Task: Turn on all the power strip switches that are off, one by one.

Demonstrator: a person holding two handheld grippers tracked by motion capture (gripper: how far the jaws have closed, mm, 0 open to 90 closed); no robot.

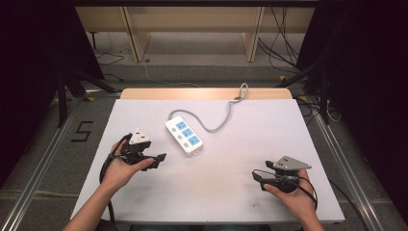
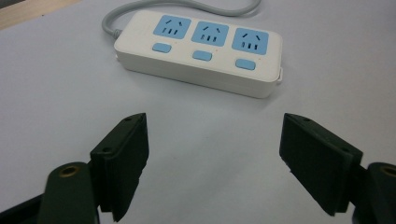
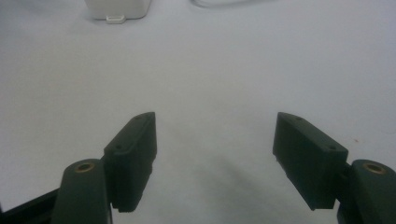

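My left hand-held gripper [image 1: 156,159] sits left of the power strip [image 1: 184,134], near its lower end, held in my left hand [image 1: 120,168] just over the desk [image 1: 216,192]. Jaws point toward the strip. In the left gripper view the left hand-held gripper [image 2: 215,144] has its jaws spread wide, nothing between them, only bare desk [image 2: 56,93] under the gap. The power strip [image 2: 198,51] lies just ahead of the jaws, apart from them, not touched.

The power strip is white, three blue sockets in a row, one blue switch beside each. It lies flat near the desk's middle, slightly left of centre. In the high view its long axis runs diagonally, from upper left to lower right. The grey cord [image 1: 219,122] leaves the strip's upper-left end, loops right and goes off the far edge of the desk. In the left gripper view the strip's long side faces the jaws, the cord [image 2: 187,5] coming off its left end.

My right hand-held gripper [image 1: 256,175] is right of the strip and well apart from it, nearer the desk's front edge, in my right hand [image 1: 293,195], with the grey three-cornered plate [image 1: 291,164] on top. Jaws point left. In the right gripper view the right hand-held gripper [image 3: 215,140] is wide open, holding nothing, touching nothing I can see; the end of the power strip [image 3: 119,9] is far ahead, up and left of the jaws.
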